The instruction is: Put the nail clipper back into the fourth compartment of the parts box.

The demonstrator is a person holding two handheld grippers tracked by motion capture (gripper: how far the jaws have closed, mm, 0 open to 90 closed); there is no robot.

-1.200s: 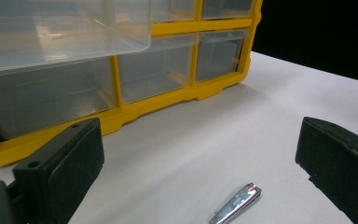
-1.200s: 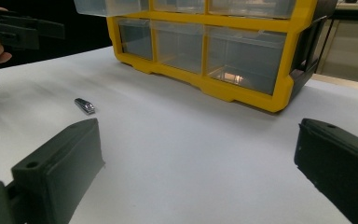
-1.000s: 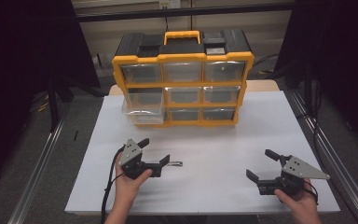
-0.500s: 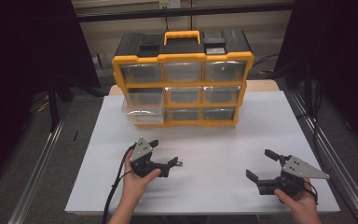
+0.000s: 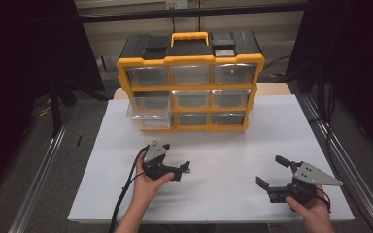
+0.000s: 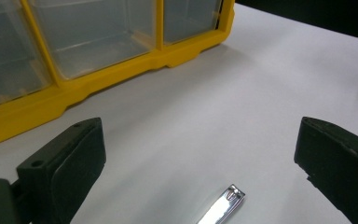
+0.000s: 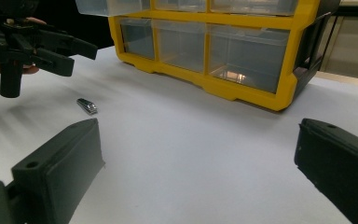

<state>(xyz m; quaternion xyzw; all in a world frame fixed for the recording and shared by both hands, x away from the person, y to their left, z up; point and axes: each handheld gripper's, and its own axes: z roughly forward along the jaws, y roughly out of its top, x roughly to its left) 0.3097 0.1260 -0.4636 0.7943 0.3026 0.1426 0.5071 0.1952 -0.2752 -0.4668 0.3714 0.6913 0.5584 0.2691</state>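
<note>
Lying on the smooth white tabletop (image 5: 223, 145) toward its near-left part, a small polished-metal nail clipper (image 6: 223, 204) sits just in front of the left hand-held gripper (image 5: 182, 168), whose matte black, blocky jaws stand wide apart and hold nothing. Near the tabletop's near-right corner, the right hand-held gripper (image 5: 272, 172) is likewise spread wide and empty. At the far edge stands a yellow-framed plastic organiser (image 5: 191, 82) with clear rectangular drawers, a black top and no readable writing.
</note>
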